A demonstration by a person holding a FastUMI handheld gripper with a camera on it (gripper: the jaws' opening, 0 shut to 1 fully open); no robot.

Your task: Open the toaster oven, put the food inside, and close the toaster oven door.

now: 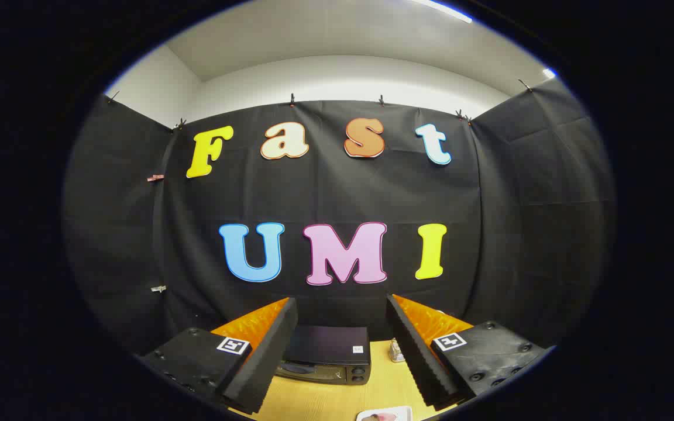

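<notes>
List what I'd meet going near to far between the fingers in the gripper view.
Plate of food nearest, at the table's near edge → bare wooden table → toaster oven, door shut → black cloth wall. The gripper has its fingers open, holding nothing.

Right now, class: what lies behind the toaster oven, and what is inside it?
Behind the toaster oven hangs the booth's black cloth wall. Its inside cannot be seen: the door looks closed and dark. The open gripper frames it, holding nothing.
</notes>
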